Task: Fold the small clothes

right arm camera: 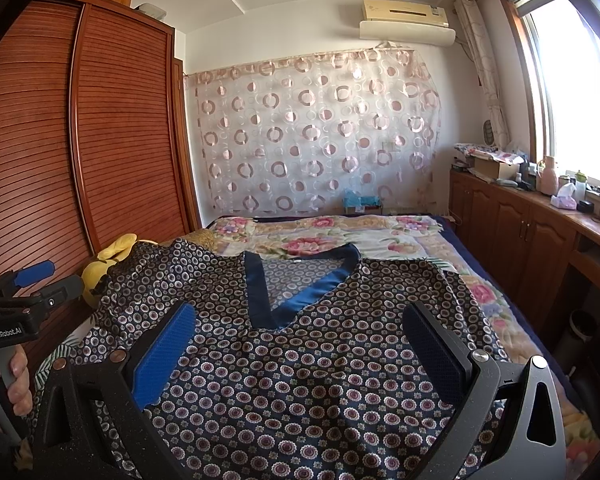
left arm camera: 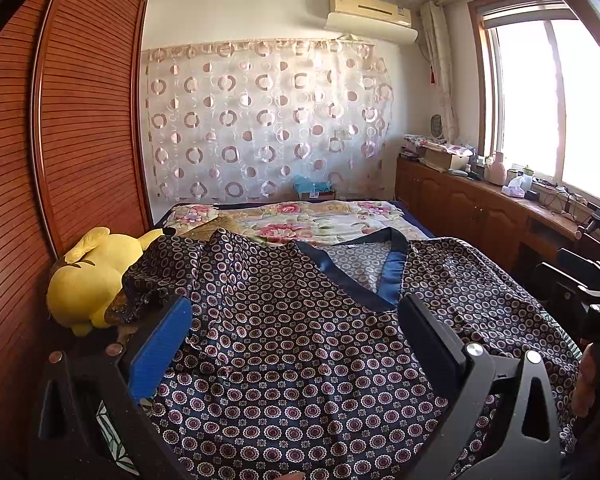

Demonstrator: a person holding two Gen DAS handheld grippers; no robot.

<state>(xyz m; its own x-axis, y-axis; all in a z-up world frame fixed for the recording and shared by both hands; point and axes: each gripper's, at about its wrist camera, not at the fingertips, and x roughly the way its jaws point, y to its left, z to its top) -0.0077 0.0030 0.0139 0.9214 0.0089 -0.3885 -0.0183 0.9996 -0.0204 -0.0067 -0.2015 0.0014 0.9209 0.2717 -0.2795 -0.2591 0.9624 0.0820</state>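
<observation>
1. A tall wardrobe (right arm camera: 120,120) of slatted brown wood fills the left side of the room, running right along the left edge of the bed (right arm camera: 440,248).
2. A yellow plush toy (left arm camera: 88,280) lies against the wardrobe at the bed's left edge; the left sleeve of the patterned top (left arm camera: 300,340) drapes over it.
3. The left gripper (left arm camera: 296,332) hovers just above the top, jaws spread wide, blue pads (left arm camera: 160,344) clear of the cloth and holding nothing. In the right wrist view it sits at the far left, gripped by a hand (right arm camera: 16,380).
4. The top, dark blue with small ringed dots and a blue satin V-neck band (right arm camera: 300,292), lies spread front-up across the near half of the bed, neckline pointing away, wrinkled at the middle.
5. The right gripper (right arm camera: 300,344) also hangs over the top, jaws wide apart, empty.
6. Beyond the neckline lies the floral quilt (right arm camera: 340,240), bare and flat up to a sheer curtain (right arm camera: 320,140) with circle print on the far wall; an air conditioner (right arm camera: 408,20) is mounted above.
7. To the right, a narrow aisle separates the bed's edge from a row of low wooden cabinets (right arm camera: 520,232) whose cluttered top runs under a bright window (right arm camera: 572,100).
</observation>
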